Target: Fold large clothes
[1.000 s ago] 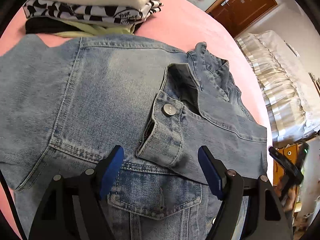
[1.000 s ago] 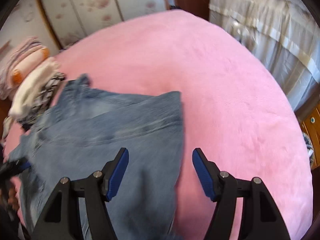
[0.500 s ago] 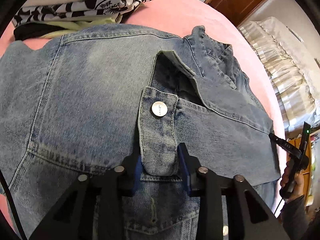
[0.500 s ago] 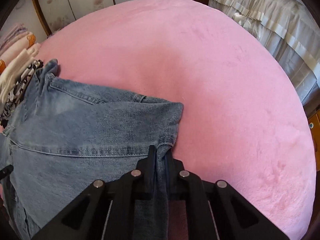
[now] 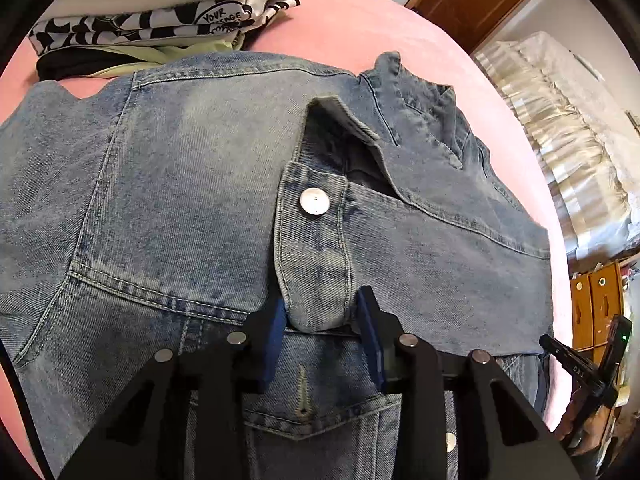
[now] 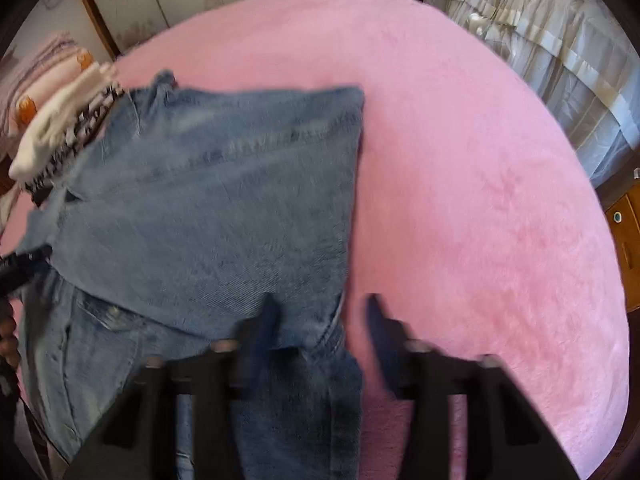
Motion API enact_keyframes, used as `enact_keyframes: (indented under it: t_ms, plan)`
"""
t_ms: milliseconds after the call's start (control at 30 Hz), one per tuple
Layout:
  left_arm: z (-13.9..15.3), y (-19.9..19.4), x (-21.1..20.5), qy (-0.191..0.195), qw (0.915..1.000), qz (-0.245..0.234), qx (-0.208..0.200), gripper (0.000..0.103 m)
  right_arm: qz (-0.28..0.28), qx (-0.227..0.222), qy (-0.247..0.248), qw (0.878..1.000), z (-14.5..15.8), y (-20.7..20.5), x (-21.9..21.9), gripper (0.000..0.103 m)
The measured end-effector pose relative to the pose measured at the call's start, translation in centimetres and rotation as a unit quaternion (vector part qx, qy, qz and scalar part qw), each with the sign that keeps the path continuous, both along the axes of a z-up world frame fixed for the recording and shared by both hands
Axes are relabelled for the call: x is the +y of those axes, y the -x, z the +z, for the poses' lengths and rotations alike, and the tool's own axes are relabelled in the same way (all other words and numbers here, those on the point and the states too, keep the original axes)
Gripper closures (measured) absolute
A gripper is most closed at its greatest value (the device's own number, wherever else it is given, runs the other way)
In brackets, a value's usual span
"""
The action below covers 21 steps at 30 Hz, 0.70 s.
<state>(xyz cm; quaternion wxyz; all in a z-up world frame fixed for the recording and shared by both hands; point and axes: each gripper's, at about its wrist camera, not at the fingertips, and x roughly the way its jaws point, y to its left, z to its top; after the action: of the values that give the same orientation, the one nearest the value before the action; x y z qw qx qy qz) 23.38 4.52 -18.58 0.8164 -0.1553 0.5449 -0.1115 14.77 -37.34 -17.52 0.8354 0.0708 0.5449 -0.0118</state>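
A light blue denim jacket [image 5: 180, 200] lies spread on the pink bed [image 6: 480, 200], with one sleeve folded across it. The sleeve's cuff [image 5: 316, 272], with a metal button [image 5: 315, 201], ends between the blue pads of my left gripper [image 5: 322, 328], whose jaws are closing and press on both its sides. In the blurred right wrist view, the jacket [image 6: 220, 200] has a folded side edge running between the fingers of my right gripper [image 6: 321, 310]. Those fingers stand apart, the right one clear of the cloth.
A stack of folded clothes [image 5: 160, 20] sits at the jacket's far side, white on top, black-and-white print under it. Open pink bedding stretches right of the jacket. A second bed with a pale ruffled cover [image 5: 560, 120] and a wooden cabinet [image 5: 596, 300] stand beyond.
My left jaws came together from wide apart onto the cuff. My right jaws shut on the jacket's side edge half a second ago and now stand apart, and that gripper has shifted over the cloth.
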Motion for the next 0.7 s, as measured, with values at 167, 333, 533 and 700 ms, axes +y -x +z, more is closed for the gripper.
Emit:
enact_keyframes:
  t_ms: [167, 333, 533, 700]
  plan:
    - [-0.6, 0.4, -0.1, -0.016, 0.9998, -0.013, 0.005, 0.068, -0.015, -0.010, 0.019, 1.000, -0.9, 0.4, 0.1, 0.088]
    - [2.7, 0.9, 0.3, -0.045, 0.9986, -0.018, -0.019, 0.060, -0.037, -0.017, 0.017, 0.999, 0.6, 0.7, -0.1, 0.076]
    - [6.8, -1.0, -0.9, -0.031, 0.9960, -0.022, -0.081, 0.059, -0.036, -0.091, 0.032, 0.995, 4.5, 1.1, 1.9, 0.076]
    - [6.1, -5.3, -4.2, -0.012, 0.9965, -0.016, -0.082, 0.060, -0.005, -0.105, 0.016, 0.994, 4.9, -3.4, 6.2, 0.076]
